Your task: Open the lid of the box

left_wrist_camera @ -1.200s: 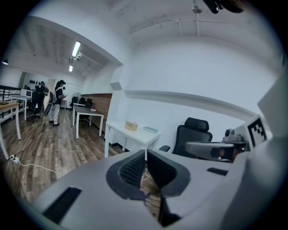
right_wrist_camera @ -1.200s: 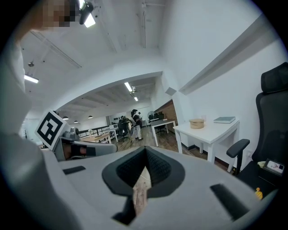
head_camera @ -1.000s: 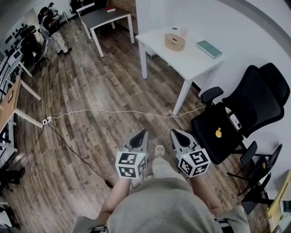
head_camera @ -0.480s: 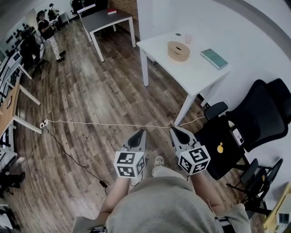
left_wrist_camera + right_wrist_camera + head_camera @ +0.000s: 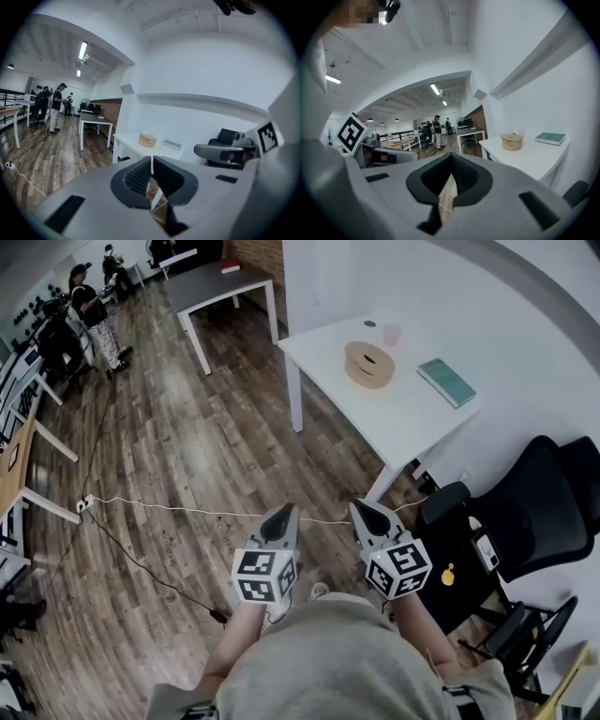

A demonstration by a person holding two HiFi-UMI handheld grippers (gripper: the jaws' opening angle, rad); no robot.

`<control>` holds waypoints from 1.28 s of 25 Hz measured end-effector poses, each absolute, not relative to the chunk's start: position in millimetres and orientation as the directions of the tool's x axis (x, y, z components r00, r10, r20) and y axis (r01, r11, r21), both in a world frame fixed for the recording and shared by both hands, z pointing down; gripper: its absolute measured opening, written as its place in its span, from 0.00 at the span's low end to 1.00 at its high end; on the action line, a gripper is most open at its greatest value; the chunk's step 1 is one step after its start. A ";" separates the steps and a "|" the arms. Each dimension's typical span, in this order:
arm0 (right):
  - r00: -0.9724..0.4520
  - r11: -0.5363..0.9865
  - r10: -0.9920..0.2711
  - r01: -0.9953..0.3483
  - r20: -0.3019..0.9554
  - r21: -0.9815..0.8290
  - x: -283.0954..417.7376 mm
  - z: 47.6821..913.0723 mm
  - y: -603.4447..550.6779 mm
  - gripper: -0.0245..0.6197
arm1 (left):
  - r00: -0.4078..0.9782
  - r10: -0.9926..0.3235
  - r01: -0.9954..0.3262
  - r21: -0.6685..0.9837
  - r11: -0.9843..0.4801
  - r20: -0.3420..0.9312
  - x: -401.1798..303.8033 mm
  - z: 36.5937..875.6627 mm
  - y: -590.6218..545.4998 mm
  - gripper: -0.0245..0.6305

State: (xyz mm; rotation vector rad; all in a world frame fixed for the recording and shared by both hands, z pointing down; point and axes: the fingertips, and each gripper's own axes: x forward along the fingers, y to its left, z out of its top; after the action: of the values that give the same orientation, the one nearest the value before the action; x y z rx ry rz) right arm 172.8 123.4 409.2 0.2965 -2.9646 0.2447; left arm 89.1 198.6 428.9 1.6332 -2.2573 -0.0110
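Note:
A round light-wood box (image 5: 368,364) with its lid on sits on the white table (image 5: 403,413), far ahead of me. The same box (image 5: 147,139) shows small in the left gripper view, and the box (image 5: 512,141) stands on the table at the right in the right gripper view. My left gripper (image 5: 281,514) and right gripper (image 5: 366,511) are held side by side over the wooden floor, well short of the table. Both are shut with nothing between the jaws.
A teal book (image 5: 447,382) and a small cup (image 5: 391,334) lie on the white table. A black office chair (image 5: 511,512) stands at the right. A white cable (image 5: 178,509) crosses the floor. A grey table (image 5: 216,282) and people (image 5: 84,306) are farther back.
I have walked toward the white table: it and the box sit lower and nearer in the head view. Both grippers keep their pose and stay shut.

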 end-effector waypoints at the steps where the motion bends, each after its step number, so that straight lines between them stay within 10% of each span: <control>1: -0.969 0.968 -0.182 -0.206 0.166 -0.146 168.8 409.8 115.4 0.03 | -0.274 -0.921 -0.918 0.211 0.336 0.277 85.5 429.7 190.5 0.06; 32: -0.951 0.950 -0.228 -0.264 0.209 -0.164 63.1 438.0 -22.2 0.03 | -0.221 -0.921 -0.921 0.242 0.305 0.319 -22.6 461.6 48.6 0.06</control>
State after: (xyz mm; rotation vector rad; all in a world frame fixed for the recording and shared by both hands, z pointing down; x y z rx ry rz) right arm 63.1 -22.2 438.0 0.3709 -2.9160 0.2834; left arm -22.6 48.6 461.6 1.6436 -2.1788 -0.0018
